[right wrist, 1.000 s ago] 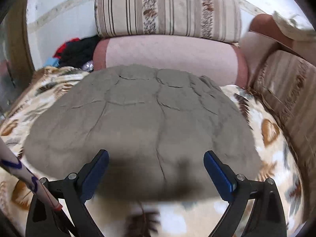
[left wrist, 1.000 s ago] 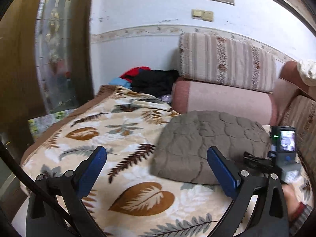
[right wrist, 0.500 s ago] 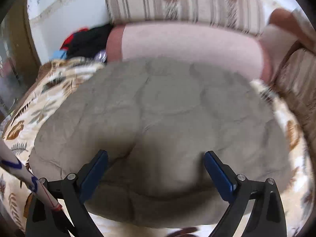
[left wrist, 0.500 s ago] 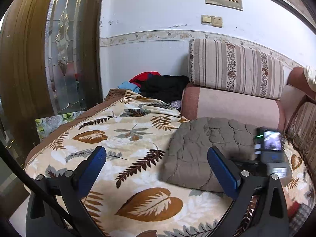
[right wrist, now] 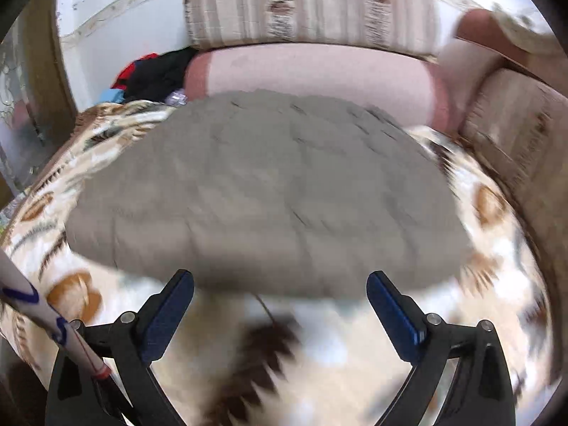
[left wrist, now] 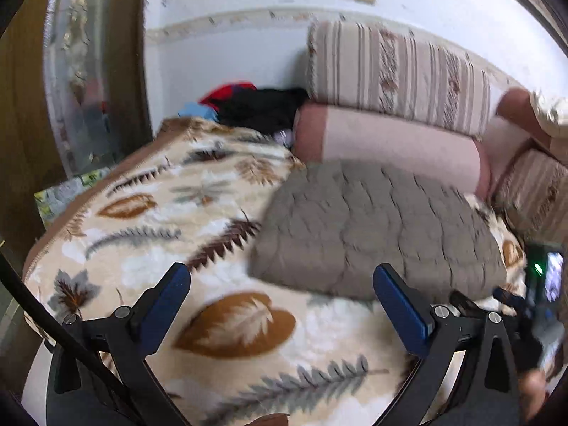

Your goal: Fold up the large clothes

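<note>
A folded grey quilted garment (left wrist: 372, 227) lies flat on the leaf-patterned blanket (left wrist: 170, 220), in front of the pink bolster. It fills the middle of the right wrist view (right wrist: 269, 198). My left gripper (left wrist: 284, 305) is open and empty, above the blanket to the left of the garment's near edge. My right gripper (right wrist: 280, 305) is open and empty, just short of the garment's near edge. The right gripper's body with its small screen shows at the right edge of the left wrist view (left wrist: 543, 291).
A pink bolster (left wrist: 387, 142) and striped cushions (left wrist: 397, 74) stand behind the garment. A pile of black, red and blue clothes (left wrist: 255, 106) lies in the far corner. A wooden door with patterned glass (left wrist: 74, 81) is at the left. A striped armrest (right wrist: 525, 124) is at right.
Both grippers shifted while open and empty. The right gripper pulled back from over the garment, so the blanket now shows between its fingers. The left view moved closer and the garment looks larger.
</note>
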Demonstrator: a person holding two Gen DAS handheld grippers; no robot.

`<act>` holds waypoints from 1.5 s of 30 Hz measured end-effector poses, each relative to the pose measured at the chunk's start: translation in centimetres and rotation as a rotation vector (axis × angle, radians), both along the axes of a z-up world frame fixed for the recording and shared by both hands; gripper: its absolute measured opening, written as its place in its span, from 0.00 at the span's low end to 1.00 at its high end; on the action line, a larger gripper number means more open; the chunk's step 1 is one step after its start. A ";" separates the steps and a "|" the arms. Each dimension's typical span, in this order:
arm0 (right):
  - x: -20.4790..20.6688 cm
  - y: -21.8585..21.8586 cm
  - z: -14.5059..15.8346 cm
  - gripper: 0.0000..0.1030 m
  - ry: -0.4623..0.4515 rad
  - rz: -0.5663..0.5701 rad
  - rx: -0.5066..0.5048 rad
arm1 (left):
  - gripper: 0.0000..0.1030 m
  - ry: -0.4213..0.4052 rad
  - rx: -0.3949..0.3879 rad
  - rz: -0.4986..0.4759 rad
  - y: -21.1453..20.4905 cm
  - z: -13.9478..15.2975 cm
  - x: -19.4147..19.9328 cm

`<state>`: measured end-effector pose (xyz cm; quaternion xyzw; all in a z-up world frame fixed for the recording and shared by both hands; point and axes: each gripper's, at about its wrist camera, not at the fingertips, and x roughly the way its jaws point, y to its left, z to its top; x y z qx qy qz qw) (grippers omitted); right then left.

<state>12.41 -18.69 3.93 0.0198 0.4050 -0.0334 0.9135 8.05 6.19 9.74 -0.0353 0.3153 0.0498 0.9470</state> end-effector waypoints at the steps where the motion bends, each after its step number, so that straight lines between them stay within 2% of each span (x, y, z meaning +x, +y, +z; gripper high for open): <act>1: -1.0 -0.4 -0.4 0.97 0.013 -0.017 -0.008 | 0.99 0.024 0.013 -0.002 -0.6 -0.5 0.1; 3: -3.6 -2.0 -1.4 0.97 0.043 -0.064 -0.026 | 0.99 0.076 0.047 -0.014 -2.0 -1.6 0.1; 7: -7.5 -3.7 -1.9 0.97 0.063 -0.122 -0.054 | 0.99 0.151 0.011 -0.084 -4.4 -3.4 -0.8; 14: -8.9 -3.5 -2.0 0.97 0.106 -0.128 -0.054 | 0.99 0.238 0.026 -0.153 -7.6 -5.6 -2.2; 20: -9.0 -2.9 -1.5 0.97 0.078 -0.132 -0.104 | 0.99 0.259 0.013 -0.161 -7.7 -6.1 -2.5; 27: -9.0 -3.0 -1.3 0.97 0.077 -0.145 -0.103 | 0.99 0.270 -0.004 -0.147 -7.2 -6.6 -2.2; 45: -8.6 -2.0 -2.4 0.97 0.130 -0.117 -0.139 | 0.99 0.241 0.063 -0.138 -7.8 -6.9 -2.5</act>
